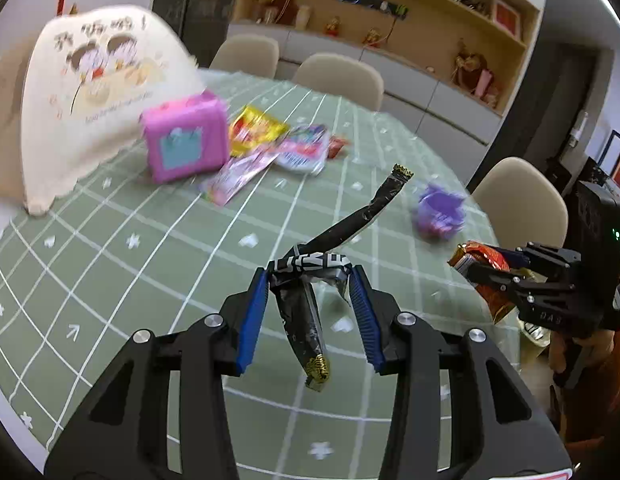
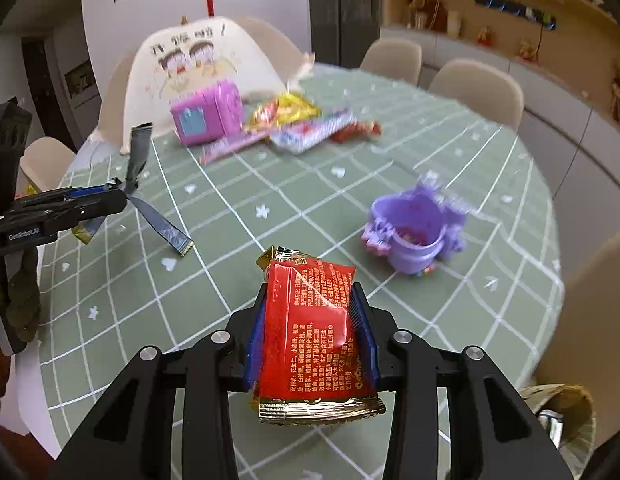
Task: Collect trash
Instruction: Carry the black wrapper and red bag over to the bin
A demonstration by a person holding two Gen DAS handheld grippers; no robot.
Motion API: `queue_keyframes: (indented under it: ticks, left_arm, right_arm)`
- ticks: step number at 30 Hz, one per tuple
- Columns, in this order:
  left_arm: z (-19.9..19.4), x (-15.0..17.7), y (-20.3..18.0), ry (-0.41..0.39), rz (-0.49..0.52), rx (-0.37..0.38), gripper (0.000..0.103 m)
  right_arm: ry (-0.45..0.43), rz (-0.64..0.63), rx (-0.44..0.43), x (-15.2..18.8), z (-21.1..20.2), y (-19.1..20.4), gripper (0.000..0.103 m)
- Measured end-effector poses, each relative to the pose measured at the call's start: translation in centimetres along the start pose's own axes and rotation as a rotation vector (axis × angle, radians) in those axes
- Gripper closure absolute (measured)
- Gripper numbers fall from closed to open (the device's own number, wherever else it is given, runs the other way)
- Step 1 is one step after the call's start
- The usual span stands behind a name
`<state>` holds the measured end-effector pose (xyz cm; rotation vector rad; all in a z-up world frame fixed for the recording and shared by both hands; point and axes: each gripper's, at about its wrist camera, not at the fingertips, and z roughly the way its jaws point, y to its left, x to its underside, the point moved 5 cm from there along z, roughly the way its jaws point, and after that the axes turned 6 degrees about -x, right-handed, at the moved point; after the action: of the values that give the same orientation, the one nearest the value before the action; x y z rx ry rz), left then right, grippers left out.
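My left gripper (image 1: 310, 276) is shut on a long black crumpled wrapper (image 1: 349, 228), held above the green checked tablecloth (image 1: 150, 260). One end sticks up and away, the other hangs down between the fingers. My right gripper (image 2: 310, 292) is shut on a red snack packet with gold edges (image 2: 310, 328), which stands upright between the blue pads. In the right wrist view the left gripper (image 2: 118, 196) shows at the left with the black wrapper (image 2: 158, 220). In the left wrist view the right gripper (image 1: 469, 268) shows at the right edge with the packet (image 1: 479, 258).
A pink box (image 1: 186, 140) and a pile of colourful wrappers (image 1: 270, 140) lie at the far side beside a cream food cover (image 1: 90, 92). A purple toy cup (image 2: 413, 236) stands right of centre. Beige chairs (image 1: 341, 76) ring the table. A lined bin (image 2: 565, 412) sits below the table's edge.
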<state>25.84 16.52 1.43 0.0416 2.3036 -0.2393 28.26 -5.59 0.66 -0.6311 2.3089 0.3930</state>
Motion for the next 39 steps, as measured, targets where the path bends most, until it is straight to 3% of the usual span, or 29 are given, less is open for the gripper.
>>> queue_keyframes:
  ticks: [9, 15, 25, 33, 39]
  left_arm:
    - [-2.3, -2.0, -8.4, -0.075, 0.099, 0.091, 0.063]
    - [-1.6, -2.0, -16.5, -0.077, 0.181, 0.183, 0.063]
    - [2.9, 1.4, -31.0, 0.022, 0.311, 0.375, 0.063]
    - [8.6, 4.7, -38.0, 0.128, 0.390, 0.401, 0.063]
    - [12.2, 5.5, -41.0, 0.178, 0.419, 0.415, 0.063]
  right_arm:
    - [-0.112, 0.039, 0.104, 1.9, -7.1, -3.0, 0.066]
    - [-0.149, 0.111, 0.208, 5.7, -12.2, -7.7, 0.066]
    - [-0.192, 0.350, 0.375, 14.7, -20.1, -18.1, 0.066]
    - [-0.204, 0.485, 0.406, 20.0, -21.7, -24.1, 0.066]
    - [-0.194, 0.540, 0.397, 21.6, -20.7, -27.0, 0.066]
